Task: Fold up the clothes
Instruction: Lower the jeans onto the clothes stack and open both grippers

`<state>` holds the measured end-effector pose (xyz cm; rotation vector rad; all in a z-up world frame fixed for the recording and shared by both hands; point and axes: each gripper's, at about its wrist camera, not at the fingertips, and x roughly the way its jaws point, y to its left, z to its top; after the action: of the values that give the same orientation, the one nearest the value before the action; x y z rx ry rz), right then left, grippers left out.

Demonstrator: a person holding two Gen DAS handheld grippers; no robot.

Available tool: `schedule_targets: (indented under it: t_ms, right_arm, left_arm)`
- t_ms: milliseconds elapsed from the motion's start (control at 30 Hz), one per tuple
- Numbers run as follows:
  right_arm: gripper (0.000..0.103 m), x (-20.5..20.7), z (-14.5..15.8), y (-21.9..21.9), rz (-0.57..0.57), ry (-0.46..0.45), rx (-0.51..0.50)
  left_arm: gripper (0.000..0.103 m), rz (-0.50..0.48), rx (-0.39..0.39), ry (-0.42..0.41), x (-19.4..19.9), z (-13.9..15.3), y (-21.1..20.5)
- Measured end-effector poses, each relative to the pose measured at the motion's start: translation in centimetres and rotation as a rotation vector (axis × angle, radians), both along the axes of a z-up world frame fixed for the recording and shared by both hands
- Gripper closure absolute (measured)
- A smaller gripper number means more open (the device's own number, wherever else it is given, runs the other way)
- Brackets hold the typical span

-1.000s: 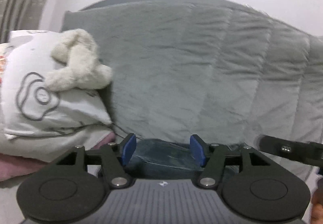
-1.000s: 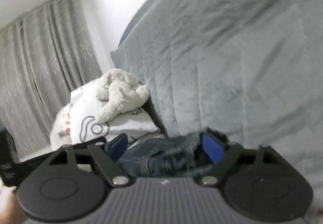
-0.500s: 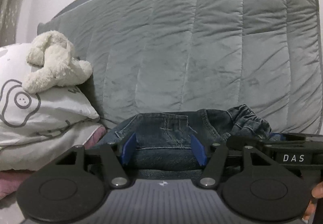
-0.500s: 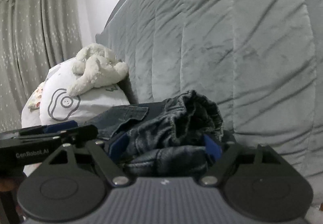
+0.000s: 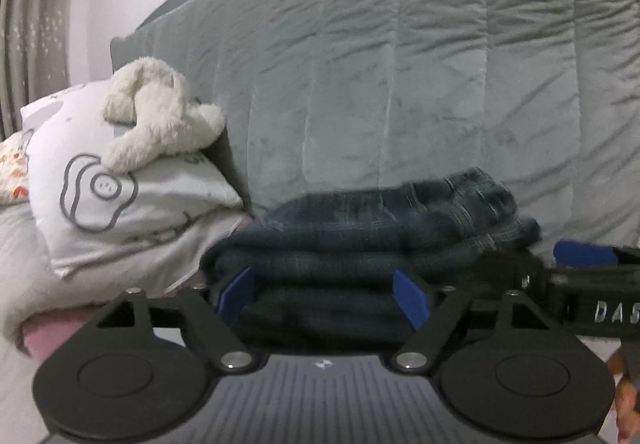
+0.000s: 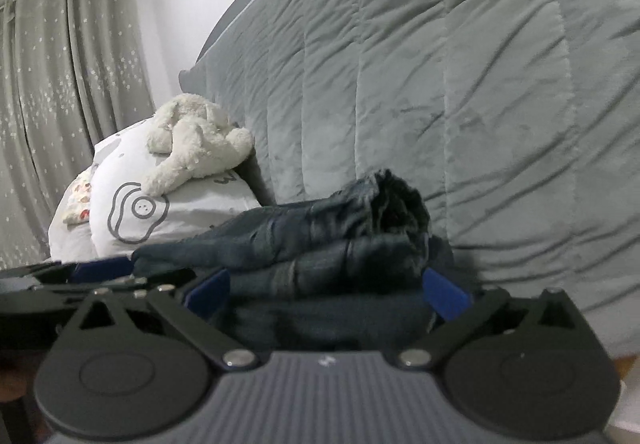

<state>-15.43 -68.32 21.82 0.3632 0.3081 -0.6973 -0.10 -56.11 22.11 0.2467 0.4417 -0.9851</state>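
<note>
left claw (image 5: 325, 294) and right claw (image 6: 327, 291) are both opening, jaws spread around the folded jeans (image 5: 372, 228) with no pad visibly pressing the denim. the jeans lie stacked on the bed at the foot of the grey headboard (image 5: 400, 84), just beside the pillow (image 5: 132, 204) carrying a plush toy (image 5: 160, 112). risk: a pad snagging a layer on withdrawal would likely drag the stack apart; the loose top roll may slump.

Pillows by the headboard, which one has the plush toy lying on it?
The white pillow with the grey flower outline; the cream plush toy sprawls across its top. The smaller pillow with red-orange print behind it carries nothing.
</note>
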Motion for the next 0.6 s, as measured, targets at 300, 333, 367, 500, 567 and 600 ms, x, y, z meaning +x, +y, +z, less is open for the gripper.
schedule_targets:
  t_ms: [300, 333, 367, 500, 567, 600]
  right_arm:
    - [0.000, -3.0, 1.1, 5.3, 0.039, 0.029, -0.019]
    - [0.000, -3.3, 1.0, 5.8, 0.045, 0.029, -0.015]
    - [0.000, -3.6, 1.0, 6.4, 0.051, 0.029, -0.010]
    - [0.000, -4.7, 0.9, 8.6, 0.055, 0.043, 0.004]
    - [0.000, -5.1, 0.7, 9.5, 0.056, 0.055, 0.017]
    - [0.000, -5.3, 0.5, 10.1, 0.056, 0.066, 0.023]
  left_arm:
    - [0.006, 0.028, 0.049, 0.021, -5.3, 0.1, 5.8]
    - [0.005, 0.031, 0.054, 0.022, -5.9, 0.1, 6.4]
    - [0.004, 0.035, 0.057, 0.024, -6.4, 0.1, 6.9]
    - [0.000, 0.056, 0.070, 0.043, -8.0, -0.1, 8.9]
    - [0.000, 0.066, 0.078, 0.060, -8.6, -0.3, 9.8]
    - [0.000, 0.071, 0.083, 0.071, -8.9, -0.5, 10.3]
